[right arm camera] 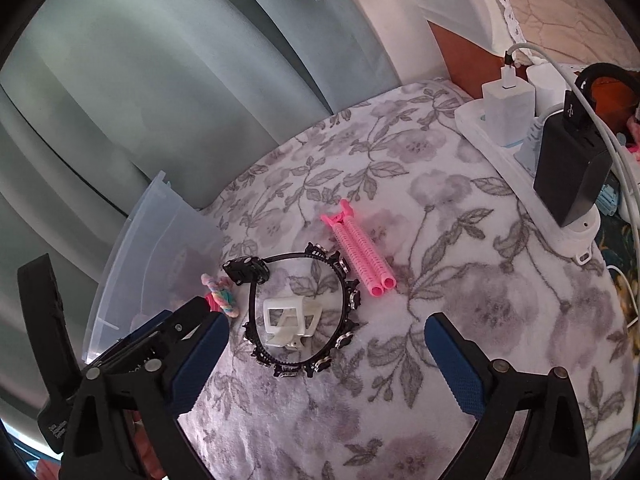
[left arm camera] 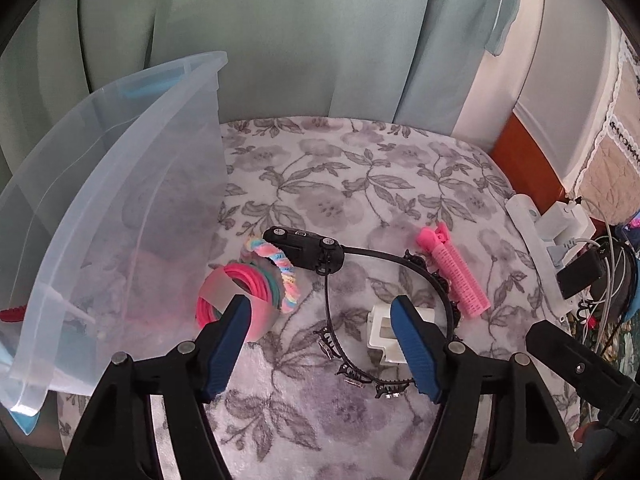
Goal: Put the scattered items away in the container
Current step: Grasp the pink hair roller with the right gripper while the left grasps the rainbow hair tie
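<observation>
I had both the left gripper (left arm camera: 320, 344) and right gripper (right arm camera: 326, 360) spread, empty. A power strip (right arm camera: 500, 160) with chargers (right arm camera: 570, 176) crowded the floral surface's (right arm camera: 440, 240) edge; no writing was legible.

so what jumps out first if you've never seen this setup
The bright pink hair roller lying alone on the grey floral cloth, right of the black headband that rings a white clip. Next, the big clear plastic bin at the left edge, with a roll of pink and pastel hair ties beside it. Both the left gripper and right gripper hang open above the cloth.
</observation>
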{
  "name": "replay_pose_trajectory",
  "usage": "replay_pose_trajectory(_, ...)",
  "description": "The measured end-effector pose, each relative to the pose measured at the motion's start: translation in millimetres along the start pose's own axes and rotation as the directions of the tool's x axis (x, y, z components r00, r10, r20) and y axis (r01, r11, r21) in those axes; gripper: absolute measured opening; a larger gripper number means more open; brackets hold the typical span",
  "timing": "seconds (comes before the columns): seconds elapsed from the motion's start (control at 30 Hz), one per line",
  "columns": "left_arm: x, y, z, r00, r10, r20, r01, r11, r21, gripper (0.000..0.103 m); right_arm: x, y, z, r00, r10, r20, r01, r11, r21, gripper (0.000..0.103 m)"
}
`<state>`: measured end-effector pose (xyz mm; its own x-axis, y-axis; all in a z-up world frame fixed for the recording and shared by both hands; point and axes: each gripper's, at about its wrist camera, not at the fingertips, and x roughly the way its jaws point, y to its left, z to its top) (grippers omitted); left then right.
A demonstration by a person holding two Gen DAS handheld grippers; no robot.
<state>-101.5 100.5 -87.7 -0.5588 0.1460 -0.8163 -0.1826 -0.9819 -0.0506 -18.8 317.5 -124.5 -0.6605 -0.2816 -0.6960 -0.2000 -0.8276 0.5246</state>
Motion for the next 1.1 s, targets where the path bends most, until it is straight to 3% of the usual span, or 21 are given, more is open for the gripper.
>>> replay_pose_trajectory(0.1, 10.6, 2.6, 3.3, 1.000, 0.008, -0.009, -0.008, 1.000, -0.011, 0.063, 8.9, -0.6, 4.0, 1.000, -0.005, -0.011, 0.005, 1.000, -0.011, 0.091)
replay_pose_trajectory(0.3, 29.9, 7.8, 9.4, 1.000, 0.012, -0.023, -0.013, 0.999, -0.030, 0.061, 31.7, -0.5, 11.1, 0.999, -0.024, -0.033, 0.023, 0.999, -0.044, 0.075)
replay_pose_trajectory(0.47, 46.1, 12.6, 11.5, 0.999, 0.017, -0.040, -0.018, 0.999, -0.047, 0.061, 49.0, -6.4, 16.5, 0.998, -0.042, -0.055, 0.039, 0.998, -0.048, 0.070)
replay_pose_trajectory(0.57, 54.6, 15.8, 12.6, 0.999, 0.027, -0.044, -0.029, 0.998, -0.052, 0.053, 57.0, -10.4, 19.4, 0.997, -0.053, -0.062, 0.050, 0.997, -0.050, 0.065)
replay_pose_trajectory(0.83, 64.4, 22.7, 19.6, 0.998, 0.050, -0.024, -0.051, 0.997, -0.055, 0.043, 80.2, -17.8, 25.1, 0.991, -0.103, -0.082, 0.098, 0.993, -0.060, 0.048)
replay_pose_trajectory(0.93, 67.7, 22.9, 20.9, 0.998, 0.062, -0.017, -0.063, 0.997, -0.044, 0.042, 84.6, -18.8, 26.0, 0.990, -0.113, -0.078, 0.108, 0.992, -0.070, 0.045)
replay_pose_trajectory(1.1, 74.0, 23.6, 21.7, 0.998, 0.059, -0.028, -0.060, 0.997, -0.045, 0.031, 86.9, -17.5, 27.6, 0.991, -0.113, -0.070, 0.107, 0.991, -0.080, 0.042)
